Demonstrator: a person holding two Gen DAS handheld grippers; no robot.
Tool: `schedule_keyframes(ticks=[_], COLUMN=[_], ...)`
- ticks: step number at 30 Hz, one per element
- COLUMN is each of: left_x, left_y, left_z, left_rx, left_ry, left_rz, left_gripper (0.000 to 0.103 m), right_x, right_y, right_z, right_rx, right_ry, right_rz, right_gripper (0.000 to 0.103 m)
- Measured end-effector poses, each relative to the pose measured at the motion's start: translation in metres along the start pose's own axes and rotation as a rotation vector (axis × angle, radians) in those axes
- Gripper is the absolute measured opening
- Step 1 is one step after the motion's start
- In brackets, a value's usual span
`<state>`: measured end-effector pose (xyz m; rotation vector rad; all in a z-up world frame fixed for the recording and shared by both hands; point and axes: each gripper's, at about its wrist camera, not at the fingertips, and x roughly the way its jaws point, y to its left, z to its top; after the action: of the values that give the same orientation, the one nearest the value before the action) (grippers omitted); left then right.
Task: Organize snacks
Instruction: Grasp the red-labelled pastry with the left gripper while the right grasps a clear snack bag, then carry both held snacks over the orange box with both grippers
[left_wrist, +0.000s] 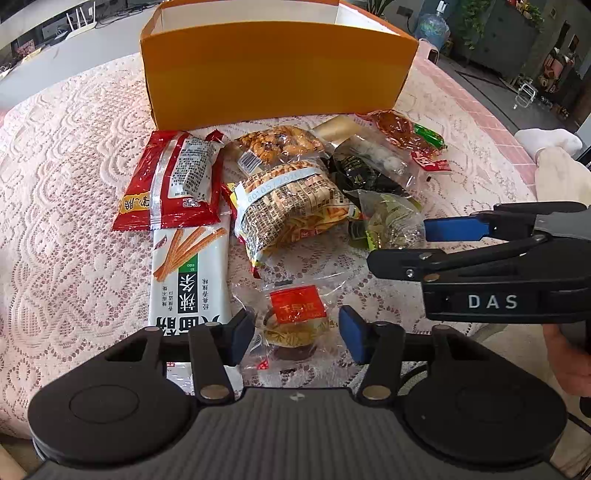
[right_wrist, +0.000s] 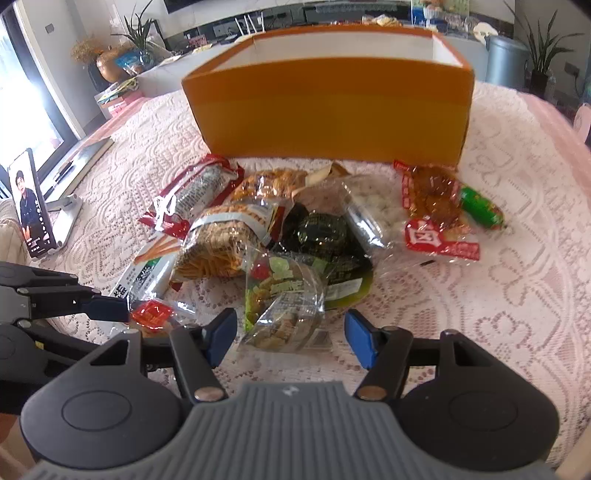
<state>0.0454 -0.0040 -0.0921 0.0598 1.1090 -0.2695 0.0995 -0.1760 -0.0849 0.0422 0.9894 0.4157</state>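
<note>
An open orange box (left_wrist: 277, 70) (right_wrist: 332, 107) stands at the back of the lace-covered table. A heap of snack packets lies in front of it. My left gripper (left_wrist: 297, 334) is open, its fingers either side of a small clear packet with a red label (left_wrist: 295, 317). My right gripper (right_wrist: 290, 339) is open around a clear bag of green snacks (right_wrist: 284, 295). The right gripper also shows in the left wrist view (left_wrist: 450, 229). Others: red packet (left_wrist: 173, 181), white stick-snack pack (left_wrist: 188, 273), noodle bag (left_wrist: 288, 206), green sausage (right_wrist: 480, 208).
A phone on a stand (right_wrist: 29, 210) sits at the table's left edge. The pink lace cloth (right_wrist: 498, 314) covers the table. A water jug (left_wrist: 432, 22) and plants stand beyond the table.
</note>
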Motion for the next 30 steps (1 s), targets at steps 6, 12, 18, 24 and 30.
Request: schedule_keyframes(ticks=[6, 12, 18, 24, 30], left_x=[0.001, -0.001, -0.011, -0.031, -0.058], left_y=[0.004, 0.000, -0.001, -0.002, -0.002], left_z=[0.001, 0.000, 0.000, 0.002, 0.015], left_rx=[-0.029, -0.020, -0.026, -0.065, -0.085], left_ry=[0.018, 0.015, -0.019, -0.076, -0.152], left_rz=[-0.019, -0.008, 0.005, 0.023, 0.044], left_gripper=[0.049, 0.048, 0.047, 0.047, 0.047], right_x=[0.012, 0.012, 0.002, -0.020, -0.049], right_y=[-0.003, -0.001, -0.001, -0.001, 0.002], right_z=[0.001, 0.000, -0.003, -0.005, 0.004], right_rx=[0.024, 0.012, 0.004, -0.001, -0.011], right_ry=[0.027, 0.025, 0.014, -0.019, -0.100], right_rz=[0.016, 0.017, 0.009, 0.015, 0.013], right_gripper=[0.053, 0.050, 0.049, 0.048, 0.047])
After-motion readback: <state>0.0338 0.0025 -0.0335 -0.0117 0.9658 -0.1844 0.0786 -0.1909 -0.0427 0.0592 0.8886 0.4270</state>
